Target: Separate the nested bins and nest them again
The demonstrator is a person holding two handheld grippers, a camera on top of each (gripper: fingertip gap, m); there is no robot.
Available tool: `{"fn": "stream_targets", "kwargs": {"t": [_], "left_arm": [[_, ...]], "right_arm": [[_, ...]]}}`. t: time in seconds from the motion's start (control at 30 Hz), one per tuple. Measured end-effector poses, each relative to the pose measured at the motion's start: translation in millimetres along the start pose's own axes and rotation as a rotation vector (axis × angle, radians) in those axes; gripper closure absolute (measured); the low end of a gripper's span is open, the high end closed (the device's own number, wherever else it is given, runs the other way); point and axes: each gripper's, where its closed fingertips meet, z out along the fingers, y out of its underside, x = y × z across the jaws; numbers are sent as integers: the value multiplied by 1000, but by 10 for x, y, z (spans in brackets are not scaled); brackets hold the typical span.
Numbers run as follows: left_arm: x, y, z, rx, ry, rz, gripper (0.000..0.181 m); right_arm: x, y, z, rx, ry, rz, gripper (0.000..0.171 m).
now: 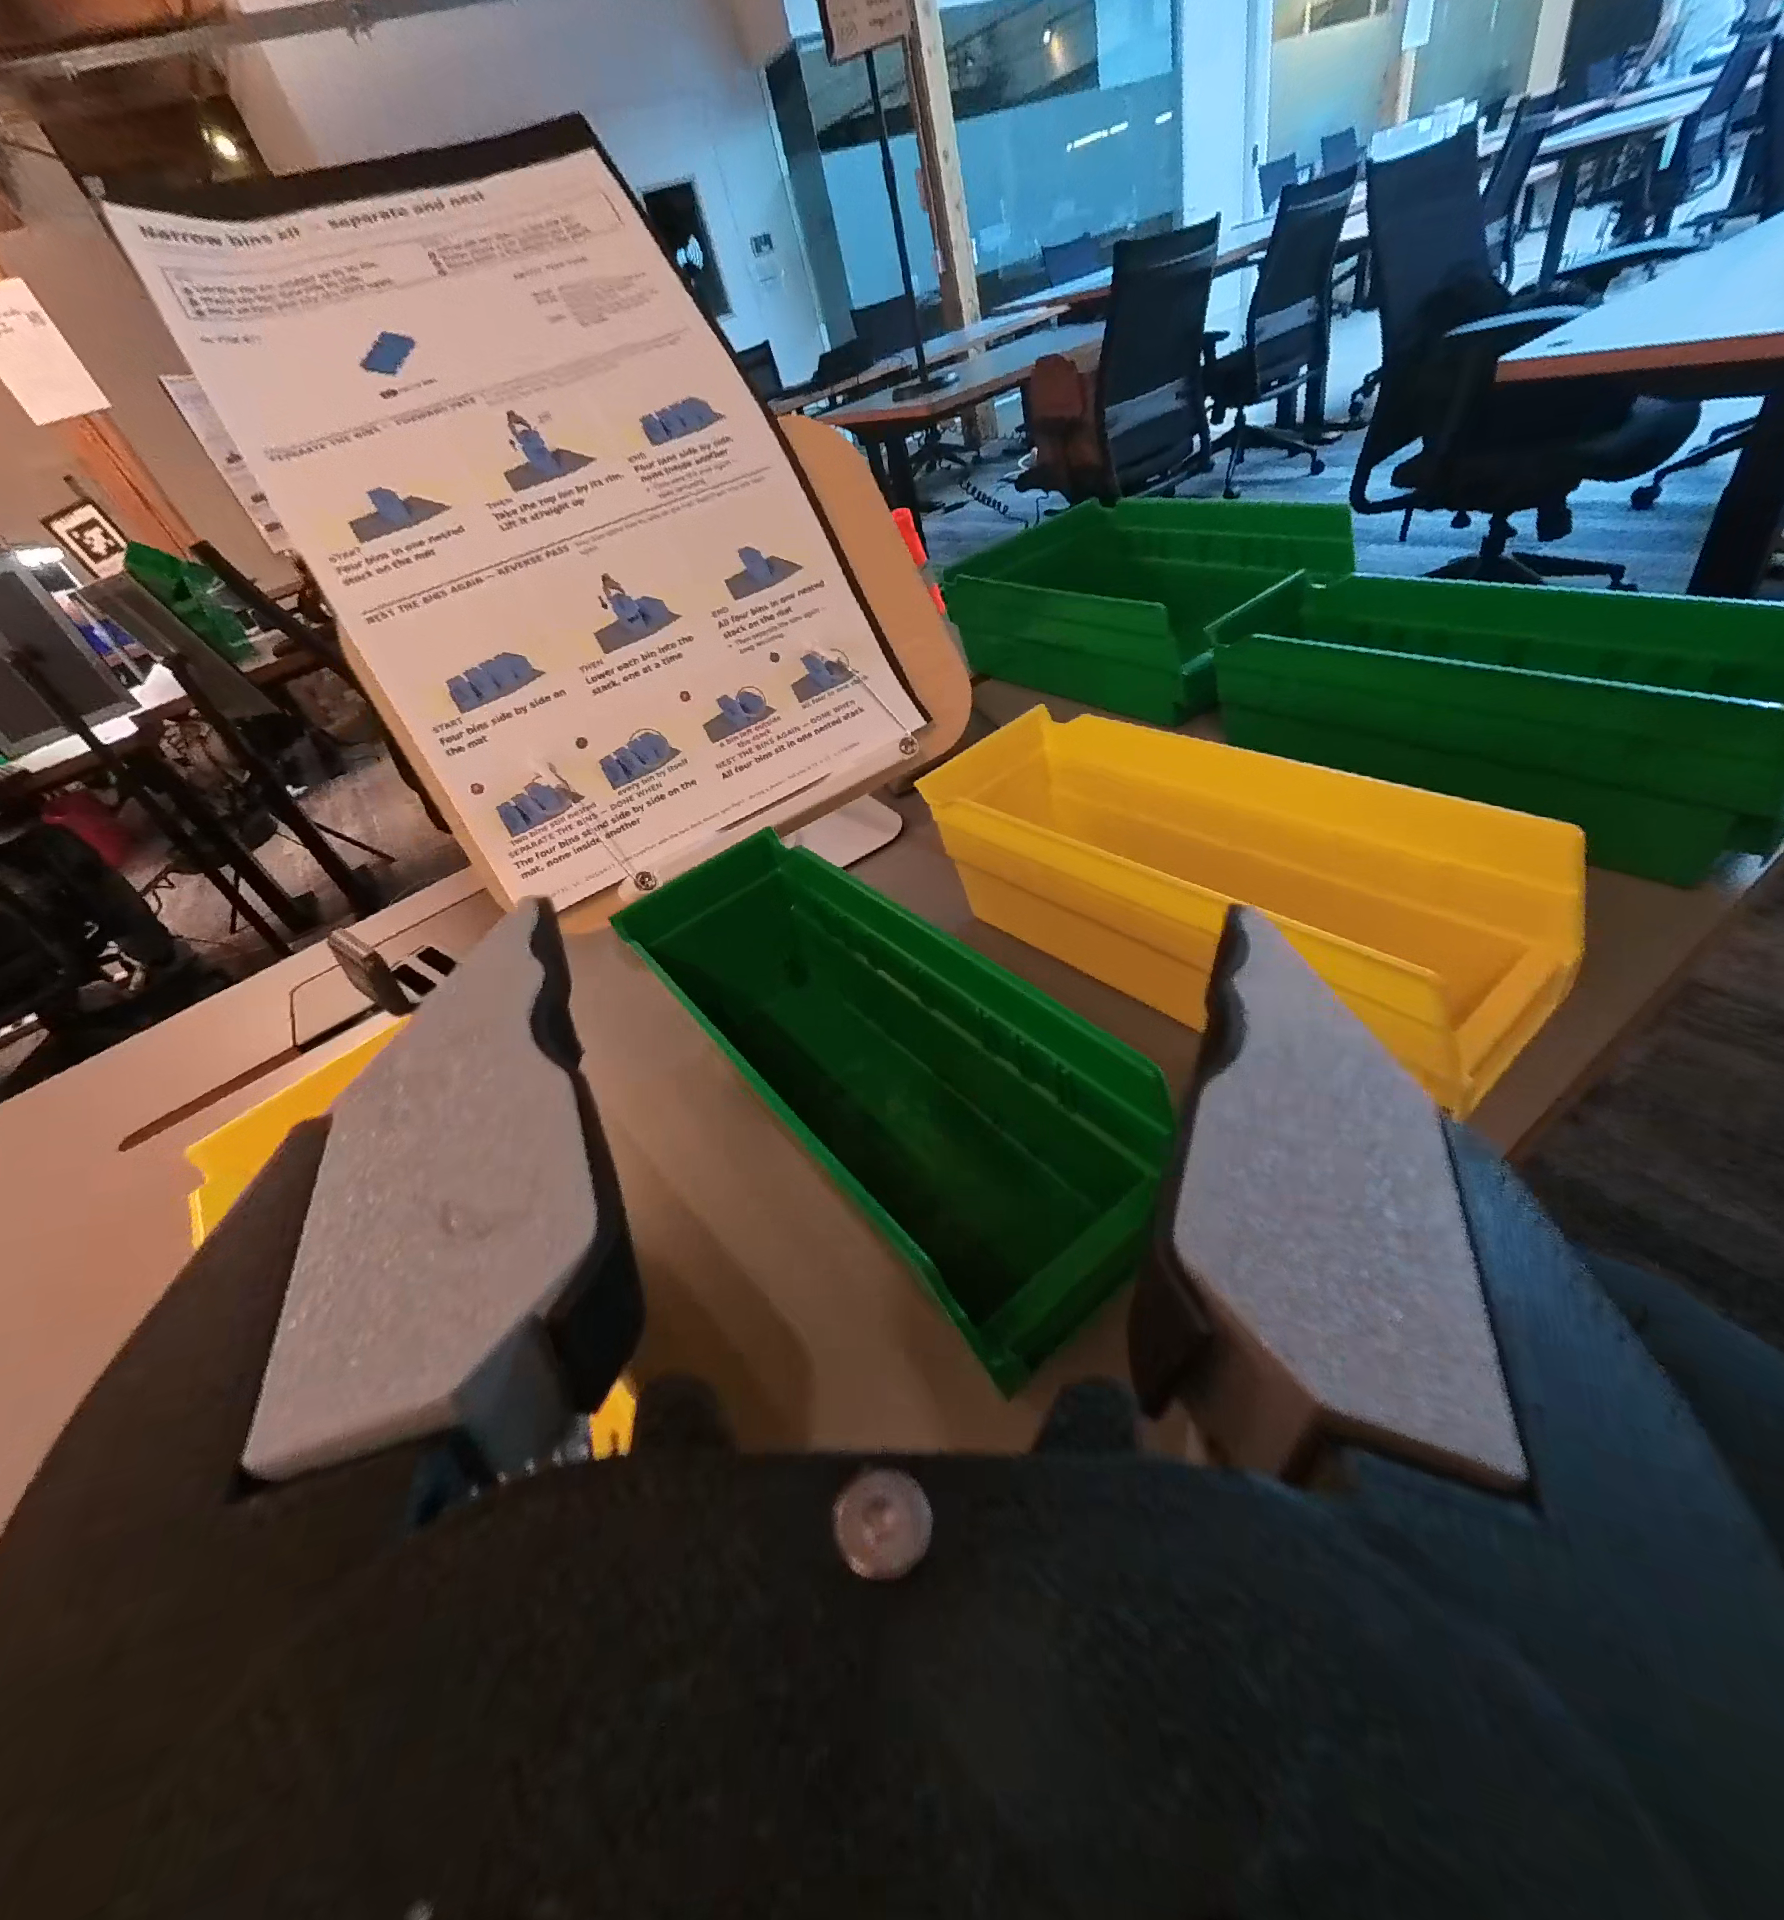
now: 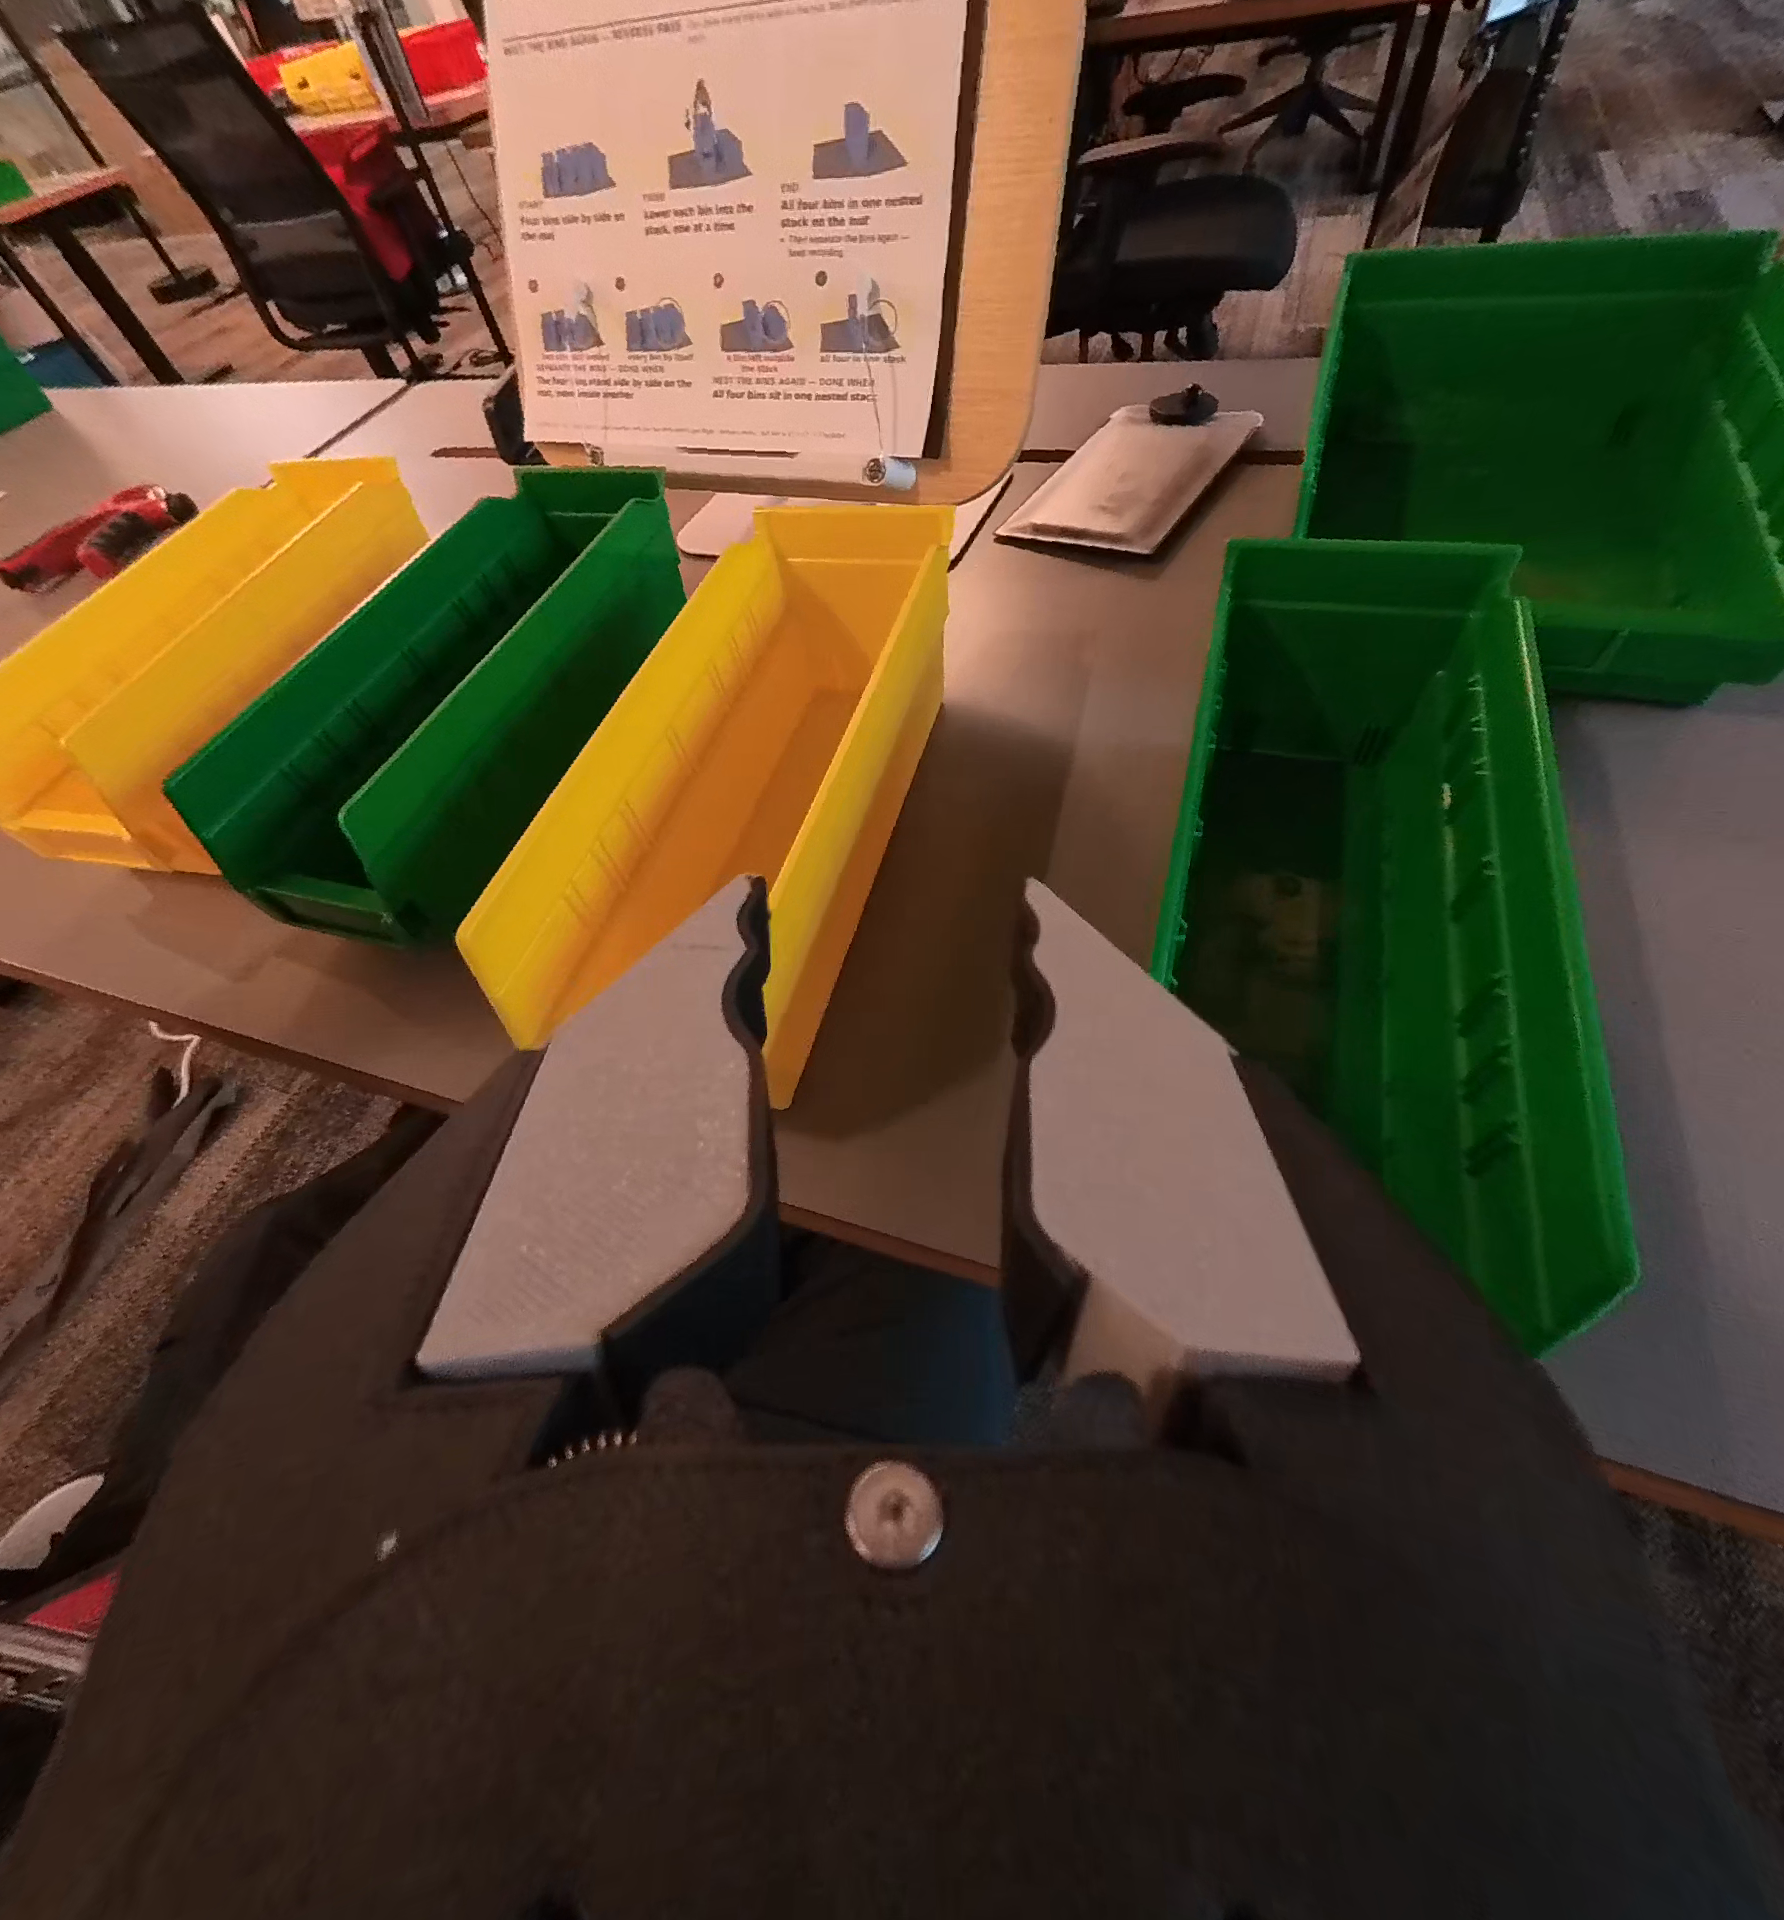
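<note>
Three narrow bins stand side by side on the table: a yellow bin [image 2: 171, 665], a dark green bin [image 2: 431, 707] and a second yellow bin [image 2: 742, 748]. A light green narrow bin [image 2: 1387, 935] stands apart to the right. My right gripper [image 2: 893, 894] is open and empty, above the table's front edge between the second yellow bin and the light green bin. My left gripper [image 1: 893, 920] is open and empty, just above the near end of the dark green bin [image 1: 898, 1081]. One yellow bin [image 1: 1262, 904] lies to its right. Another [image 1: 254, 1143] is partly hidden behind my left finger.
A wide green bin [image 2: 1574, 468] sits at the back right. An instruction sheet on a stand [image 2: 742, 239] stands behind the bins. A red tool [image 2: 88, 535] lies at the far left, and a grey pouch [image 2: 1127, 488] beside the stand. Office chairs and desks stand beyond.
</note>
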Motion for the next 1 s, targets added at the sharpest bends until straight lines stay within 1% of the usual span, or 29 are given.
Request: {"fn": "stream_targets", "kwargs": {"t": [0.1, 0.27, 0.3, 0.33, 0.37, 0.4, 0.5, 0.57, 0.6, 0.67, 0.73, 0.77, 0.8, 1.0], "left_arm": [[1, 2, -12, 1, 9, 2, 59], [5, 115, 48, -54, 1, 6, 56], [-19, 129, 58, -60, -22, 13, 64], [-2, 158, 67, -78, -17, 31, 67], [12, 172, 76, -87, -15, 43, 61], [5, 156, 78, -77, -24, 45, 60], [-55, 92, 66, -48, -57, 8, 84], [-74, 101, 65, -52, -62, 9, 85], [-80, 113, 64, -57, -62, 21, 89], [-54, 88, 46, -41, -42, 50, 109], [-11, 28, 14, -10, -20, 63, 115], [25, 6, -5, 2, -1, 83, 123], [56, -7, -21, 12, 12, 106, 128], [46, 30, -9, -5, 3, 120, 127]], "right_arm": [[3, -6, -17, 3, 3, -7, 130], [-6, 5, -10, -2, -1, -6, 133], [-9, 16, -1, -7, -2, -8, 133], [-14, 29, 6, -15, -5, -9, 132], [-19, 43, 13, -22, -7, -11, 132], [-20, 51, 17, -27, -6, -15, 132], [-24, 54, 14, -28, -6, -20, 132], [-21, 51, 11, -26, -8, -18, 131], [-14, 51, 11, -26, -7, -15, 131], [-5, 55, 14, -26, -7, -9, 131], [-6, 63, 19, -30, -10, -6, 130], [-7, 65, 21, -31, -9, -8, 130], [-9, 66, 23, -32, -8, -10, 130], [-23, 92, 54, -45, -3, -24, 130]]}}
